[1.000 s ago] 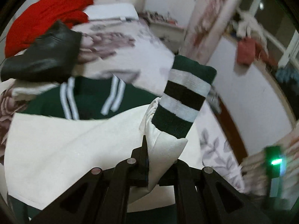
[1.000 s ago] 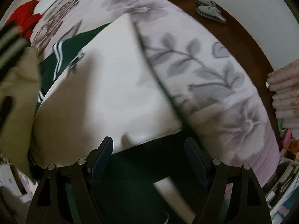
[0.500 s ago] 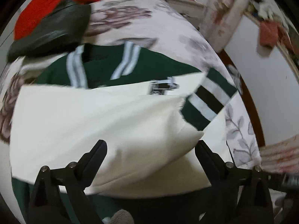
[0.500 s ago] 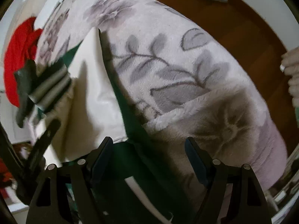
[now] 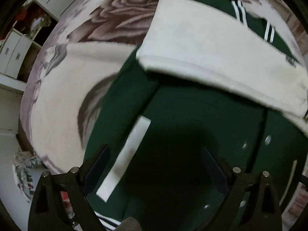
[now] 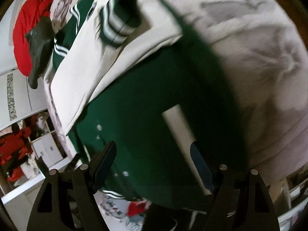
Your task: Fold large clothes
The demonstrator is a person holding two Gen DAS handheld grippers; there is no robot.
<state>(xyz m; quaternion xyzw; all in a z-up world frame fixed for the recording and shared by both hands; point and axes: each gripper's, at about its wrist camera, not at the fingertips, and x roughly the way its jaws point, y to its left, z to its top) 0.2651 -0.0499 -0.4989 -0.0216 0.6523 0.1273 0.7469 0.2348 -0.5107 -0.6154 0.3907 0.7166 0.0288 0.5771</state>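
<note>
A dark green varsity jacket (image 5: 192,127) with cream sleeves lies flat on a floral bed. One cream sleeve (image 5: 211,48) is folded across its chest; its green and white striped cuff (image 6: 117,19) shows in the right wrist view. My left gripper (image 5: 156,165) is open and empty just above the jacket's lower body, near a white pocket strip (image 5: 127,159). My right gripper (image 6: 154,163) is open and empty above the jacket body (image 6: 154,100), beside the other white pocket strip (image 6: 181,134).
The pink floral blanket (image 5: 63,84) covers the bed around the jacket. A black garment (image 6: 39,44) and a red one (image 6: 23,28) lie near the jacket's collar. White cupboards (image 5: 11,55) stand beyond the bed edge.
My left gripper has let go of the cuffed sleeve, which now lies folded across the jacket. Both grippers have moved down to the jacket's lower body.
</note>
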